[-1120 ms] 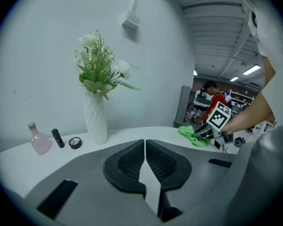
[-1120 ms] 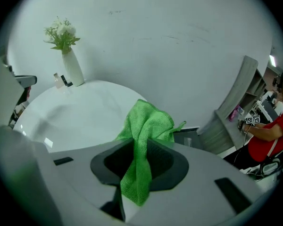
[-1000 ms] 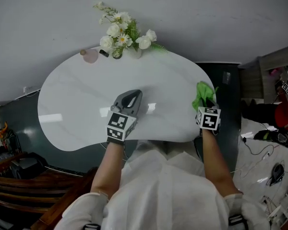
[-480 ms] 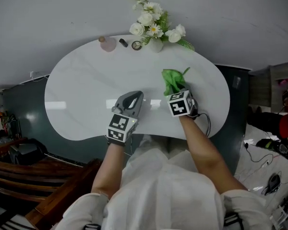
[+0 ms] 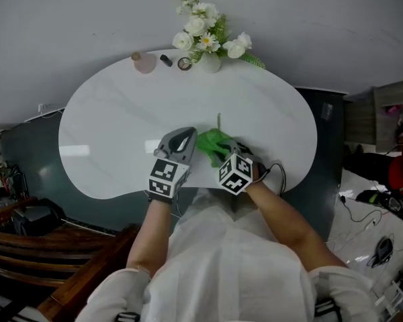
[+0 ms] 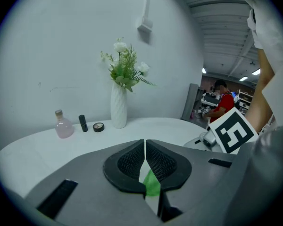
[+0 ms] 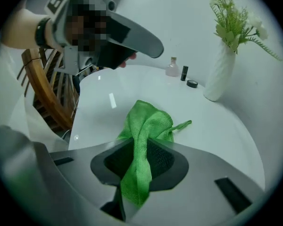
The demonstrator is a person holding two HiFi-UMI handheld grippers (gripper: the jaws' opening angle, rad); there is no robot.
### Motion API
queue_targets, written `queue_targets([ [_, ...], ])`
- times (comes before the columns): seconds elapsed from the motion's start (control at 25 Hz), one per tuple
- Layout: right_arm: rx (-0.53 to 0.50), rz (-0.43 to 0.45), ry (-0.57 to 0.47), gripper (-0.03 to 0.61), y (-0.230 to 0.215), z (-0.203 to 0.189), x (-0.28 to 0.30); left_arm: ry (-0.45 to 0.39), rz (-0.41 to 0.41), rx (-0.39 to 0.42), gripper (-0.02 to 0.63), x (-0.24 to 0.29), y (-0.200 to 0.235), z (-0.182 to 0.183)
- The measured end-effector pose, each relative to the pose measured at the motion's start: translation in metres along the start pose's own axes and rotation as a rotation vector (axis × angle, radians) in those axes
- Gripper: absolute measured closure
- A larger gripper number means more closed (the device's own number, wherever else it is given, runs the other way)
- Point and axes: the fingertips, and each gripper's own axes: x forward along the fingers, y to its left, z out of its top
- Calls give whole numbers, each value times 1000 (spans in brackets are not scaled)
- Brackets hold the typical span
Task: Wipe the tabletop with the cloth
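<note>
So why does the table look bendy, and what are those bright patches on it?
Head view: the wide lens bends the table at its edge; the patches are glare on its shiny top. Gripper views: round fisheye pictures with black corners.

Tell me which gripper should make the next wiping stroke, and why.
Right, most likely. The right gripper is shut on the green cloth, which lies bunched on the table ahead of it. The left gripper is shut and holds nothing.
</note>
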Motion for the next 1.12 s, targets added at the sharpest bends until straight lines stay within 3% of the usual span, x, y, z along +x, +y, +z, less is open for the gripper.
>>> queue_targets([
  [0.12, 49, -19, -6, 495, -4, -29, -21, -4, -29, 14, 589, 15, -14, 8],
  [0.36, 250, -174, -4, 495, -65, -97, -69, -8, -61, 30, 589, 47, -55, 21],
  [0.72, 485, -360, 21, 495, -131, -219, -156, -63, -34, 12, 590, 65, -120, 41],
  [0.92, 596, -452, 36, 495, -128, -262, -185, -51, -33, 16, 589, 46, -130, 25],
  [1.12, 721, -514, 64, 497, -96, -282, -198, -37, -10, -2, 590, 13, -123, 0],
])
